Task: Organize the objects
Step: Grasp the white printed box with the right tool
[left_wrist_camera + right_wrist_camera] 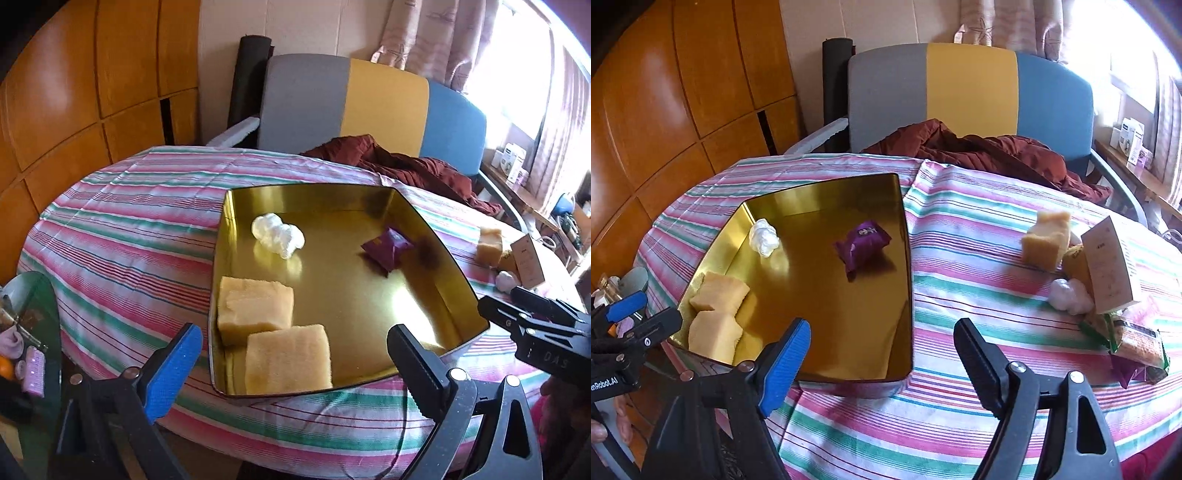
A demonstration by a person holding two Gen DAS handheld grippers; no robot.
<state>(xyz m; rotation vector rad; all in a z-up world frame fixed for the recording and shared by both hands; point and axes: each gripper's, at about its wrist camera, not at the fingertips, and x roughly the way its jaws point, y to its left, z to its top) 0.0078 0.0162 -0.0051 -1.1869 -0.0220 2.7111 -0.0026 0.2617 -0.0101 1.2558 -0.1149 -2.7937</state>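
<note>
- Shallow gold metal tray [849,325] set on the round surface under a pink, green and white striped cloth [960,240], left of centre in the right wrist view.
- Already inside the tray: two pale yellow sponge blocks [273,332] touching each other in the near left corner, a crumpled white wad [277,234] toward the far left wall, a purple foil sachet [386,248] toward the far right.
- Not yet collected, on the cloth well to the right of the tray: another pale yellow sponge block [1047,240], a second white wad [1069,295], a white paper card standing tilted [1108,266], a green snack packet [1134,341] with a purple wrapper under it.
- Left gripper [291,362] hovering over the near edge of the tray, fingers wide apart, nothing between them.
- Right gripper [882,350] above the cloth beside the tray's near right corner, fingers likewise spread and empty.
- Likely step: between placements, sorting roughly half done.
- Next move, by judgement: swing the right gripper rightward to the loose sponge block, lower with fingers straddling it, close gently since the foam should compress, then carry to a bare part of the tray.
- Caution: the tilted card and white wad sit close by the sponge and could be nudged.
</note>
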